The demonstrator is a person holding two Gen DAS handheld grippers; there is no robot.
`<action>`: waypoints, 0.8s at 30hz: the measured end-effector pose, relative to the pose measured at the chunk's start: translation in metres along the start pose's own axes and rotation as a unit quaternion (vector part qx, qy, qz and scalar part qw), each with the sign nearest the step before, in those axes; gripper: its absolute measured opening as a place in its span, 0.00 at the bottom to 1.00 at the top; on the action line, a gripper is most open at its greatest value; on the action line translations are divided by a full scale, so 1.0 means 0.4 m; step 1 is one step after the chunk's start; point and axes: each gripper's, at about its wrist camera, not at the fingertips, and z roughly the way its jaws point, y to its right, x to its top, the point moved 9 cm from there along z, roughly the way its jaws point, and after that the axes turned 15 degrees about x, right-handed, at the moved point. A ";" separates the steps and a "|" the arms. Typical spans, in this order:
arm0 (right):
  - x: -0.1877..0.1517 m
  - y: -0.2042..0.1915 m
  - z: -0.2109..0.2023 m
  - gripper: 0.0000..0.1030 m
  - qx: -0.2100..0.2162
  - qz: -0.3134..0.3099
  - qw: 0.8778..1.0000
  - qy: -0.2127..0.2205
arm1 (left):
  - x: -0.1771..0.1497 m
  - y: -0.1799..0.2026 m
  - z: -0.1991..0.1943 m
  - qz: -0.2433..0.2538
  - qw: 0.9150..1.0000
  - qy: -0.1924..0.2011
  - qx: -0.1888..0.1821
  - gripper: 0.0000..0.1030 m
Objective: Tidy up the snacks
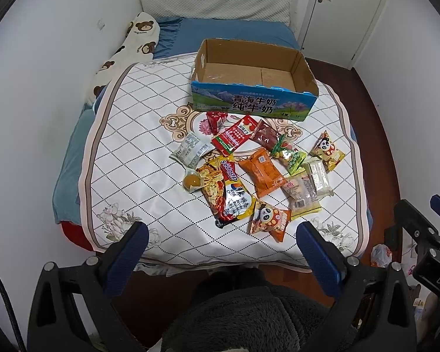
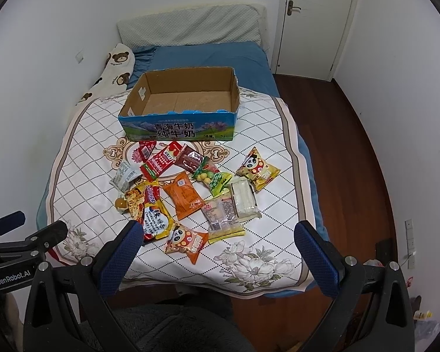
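Right now you hold both tongs level above the foot edge of the bed (image 1: 73,152), pointed along it toward the headboard. Your left tongs (image 1: 221,236) are spread wide with nothing between the blue fingers, and they hang over the near edge of the quilt (image 1: 149,123), short of the snacks. Your right tongs (image 2: 217,234) are equally wide and hold nothing; they sit beside the left ones, a part of each tool showing at the side of the other's view.

The snacks lie in a loose heap at the middle of the quilt, many overlapping: a noodle packet (image 1: 228,190), an orange packet (image 1: 262,173), a panda packet (image 1: 270,220) nearest the foot edge and a second panda packet (image 2: 258,170) apart toward the right edge. The cardboard box (image 1: 249,67) stands open just beyond the heap, toward the pillow end, with its printed blue wall facing you and nothing visible inside.

In the right view, one blue finger (image 2: 117,258) covers the near end of the noodle packet. Several clear wrappers near the right of the heap are too glossy to read. Dark fleecy clothing fills the bottom of both views and hides the bed's foot corners.
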 end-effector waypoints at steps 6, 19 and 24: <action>0.003 -0.002 -0.004 1.00 -0.001 0.000 1.000 0.004 | 0.010 0.010 -0.004 0.000 1.000 0.002 0.002 1.00; 0.014 -0.008 -0.010 1.00 -0.003 0.000 1.000 0.010 | 0.018 0.000 -0.012 -0.003 1.000 0.008 -0.004 1.00; 0.014 -0.010 -0.010 1.00 -0.004 0.001 1.000 0.011 | 0.018 0.000 -0.012 -0.003 1.000 0.008 -0.004 1.00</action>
